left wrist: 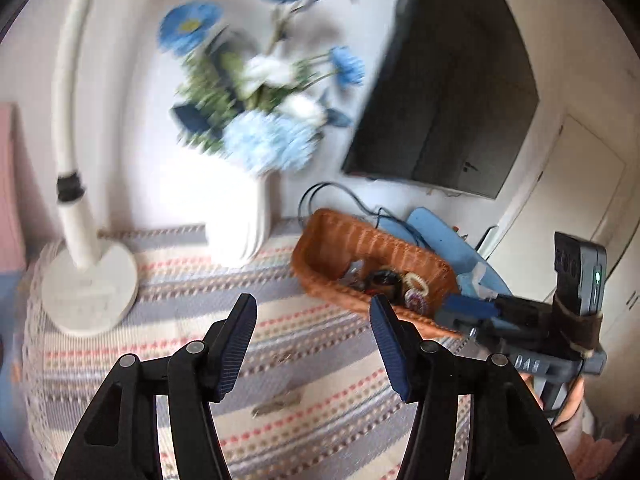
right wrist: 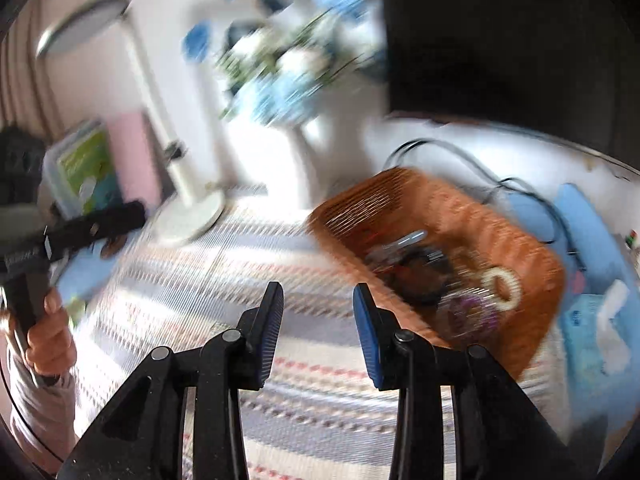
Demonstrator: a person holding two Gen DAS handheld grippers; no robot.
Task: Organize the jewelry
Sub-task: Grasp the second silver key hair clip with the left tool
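Looking from the left wrist, the left gripper (left wrist: 314, 316) hangs over the striped cloth (left wrist: 168, 344) with its jaws spread wide and nothing between them; it touches nothing. The basket (left wrist: 340, 240) sits toward the right part of the cloth, near the vase (left wrist: 240, 220), and holds a small heap of jewelry (left wrist: 384, 284): a dark ring-like piece, a pale loop and a patterned round piece can be made out, the rest is too blurred to name. A small thin object (left wrist: 276, 400) lies on the cloth toward the near edge, below the jaws; it may be a hairpin or a similar piece, though blur makes that uncertain. A lamp (left wrist: 88, 288) stands at the left edge of the cloth. The right gripper (left wrist: 516, 316) shows at the right, beside the basket's near end. From the right wrist, heavy motion blur smears everything, but the right gripper (right wrist: 318, 312) is plainly released too, jaws parted and empty, above the cloth just left of the basket (right wrist: 500, 220). The jewelry (right wrist: 440, 276) is again in the basket, a pale loop (right wrist: 502, 284) clearest. The left gripper (right wrist: 80, 228) is seen at the far left. Judging by this, most pieces are already gathered; perhaps only the stray item remains.
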